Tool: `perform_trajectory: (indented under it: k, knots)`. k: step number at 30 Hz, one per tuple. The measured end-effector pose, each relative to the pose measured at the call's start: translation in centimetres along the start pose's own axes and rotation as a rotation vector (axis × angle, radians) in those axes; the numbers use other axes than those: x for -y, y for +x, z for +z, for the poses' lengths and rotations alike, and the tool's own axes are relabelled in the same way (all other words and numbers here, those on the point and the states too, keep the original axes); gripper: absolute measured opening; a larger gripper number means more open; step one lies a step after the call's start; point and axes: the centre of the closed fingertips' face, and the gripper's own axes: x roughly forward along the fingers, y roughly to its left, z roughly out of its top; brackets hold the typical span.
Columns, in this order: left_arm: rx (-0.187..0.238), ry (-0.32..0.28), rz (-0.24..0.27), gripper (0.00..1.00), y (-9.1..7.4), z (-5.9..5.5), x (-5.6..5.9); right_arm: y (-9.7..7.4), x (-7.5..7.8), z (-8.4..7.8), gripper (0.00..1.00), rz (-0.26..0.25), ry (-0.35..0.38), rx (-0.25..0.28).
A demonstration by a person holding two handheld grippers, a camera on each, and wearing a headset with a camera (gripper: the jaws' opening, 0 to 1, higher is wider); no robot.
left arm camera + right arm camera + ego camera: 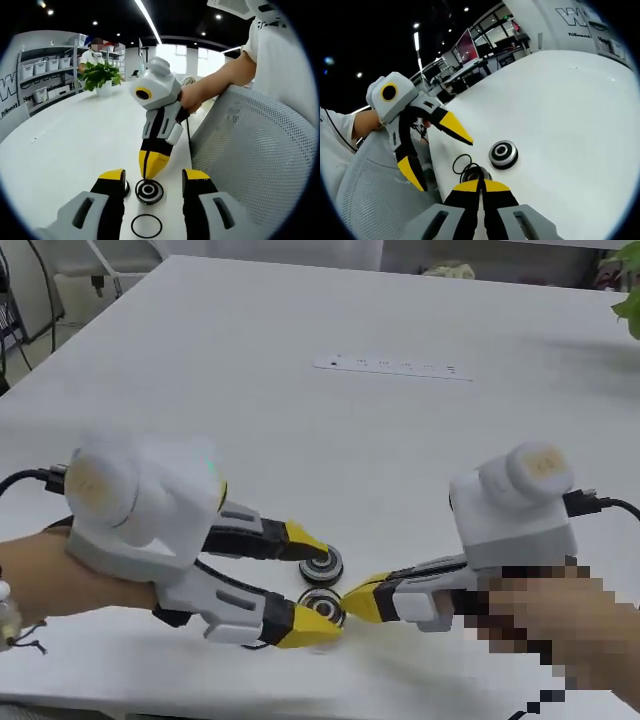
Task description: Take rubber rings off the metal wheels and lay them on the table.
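Left gripper view has the near wheel point(149, 191) sitting on the table point(75, 140) between the wide-spread jaws of the left gripper point(320, 590). One loose rubber ring point(146, 226) lies just on the gripper's side of it, a second wheel point(125, 188) close beside. The right gripper point(151, 170), jaws pressed together, noses at the near wheel's rim. Seems this wheel's ring is next: steady the wheel, then pry the rubber up.

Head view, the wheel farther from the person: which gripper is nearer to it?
Left. The left gripper has one yellow jaw tip at the farther wheel; the shut right gripper points its tip at the nearer wheel, short of it.
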Motion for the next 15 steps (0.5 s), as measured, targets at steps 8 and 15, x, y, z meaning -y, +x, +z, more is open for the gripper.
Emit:
perform_trajectory:
  k: [8,15]
  knots:
    - [-0.021,0.060,-0.027,0.60,-1.7,1.4,1.2,-0.4,0.3,0.3,0.00,-0.011,0.001,0.016]
    - [-0.052,0.059,-0.001,0.68,-4.1,1.4,1.4,-0.8,0.5,0.8,0.00,-0.017,0.008,0.041]
